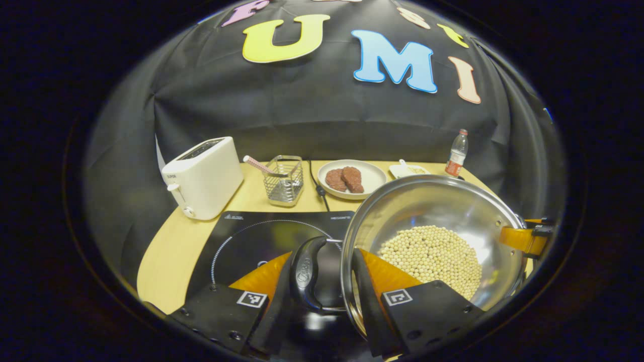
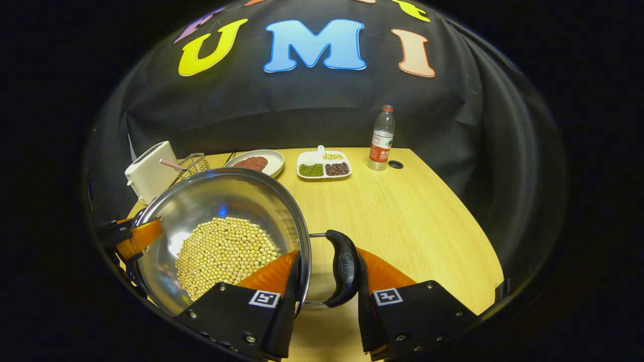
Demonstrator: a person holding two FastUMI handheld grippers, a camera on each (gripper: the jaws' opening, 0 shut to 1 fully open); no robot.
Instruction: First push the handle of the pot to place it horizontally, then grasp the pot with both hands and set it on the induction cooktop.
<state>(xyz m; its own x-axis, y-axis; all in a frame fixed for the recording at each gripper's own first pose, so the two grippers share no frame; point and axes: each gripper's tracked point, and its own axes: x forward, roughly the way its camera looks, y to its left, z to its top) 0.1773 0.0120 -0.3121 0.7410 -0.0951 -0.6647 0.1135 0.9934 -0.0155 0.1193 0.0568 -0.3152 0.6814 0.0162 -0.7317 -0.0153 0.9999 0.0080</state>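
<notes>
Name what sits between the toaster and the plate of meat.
In the left gripper view, a wire basket holding a straw stands between the toaster and the plate of meat.

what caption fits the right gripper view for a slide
Right gripper clamps the pot by its side handle, soybeans inside, above the wooden table.

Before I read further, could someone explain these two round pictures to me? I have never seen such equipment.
A person holds two hand tools, each with two fingers and a camera riding on it. In the left gripper view, the left gripper clamps one handle and the rim of a steel pot of beans, above the induction cooktop. In the right gripper view, the right gripper clamps the opposite handle. On the table stand a toaster, a plate, a divided dish and a bottle.
</notes>
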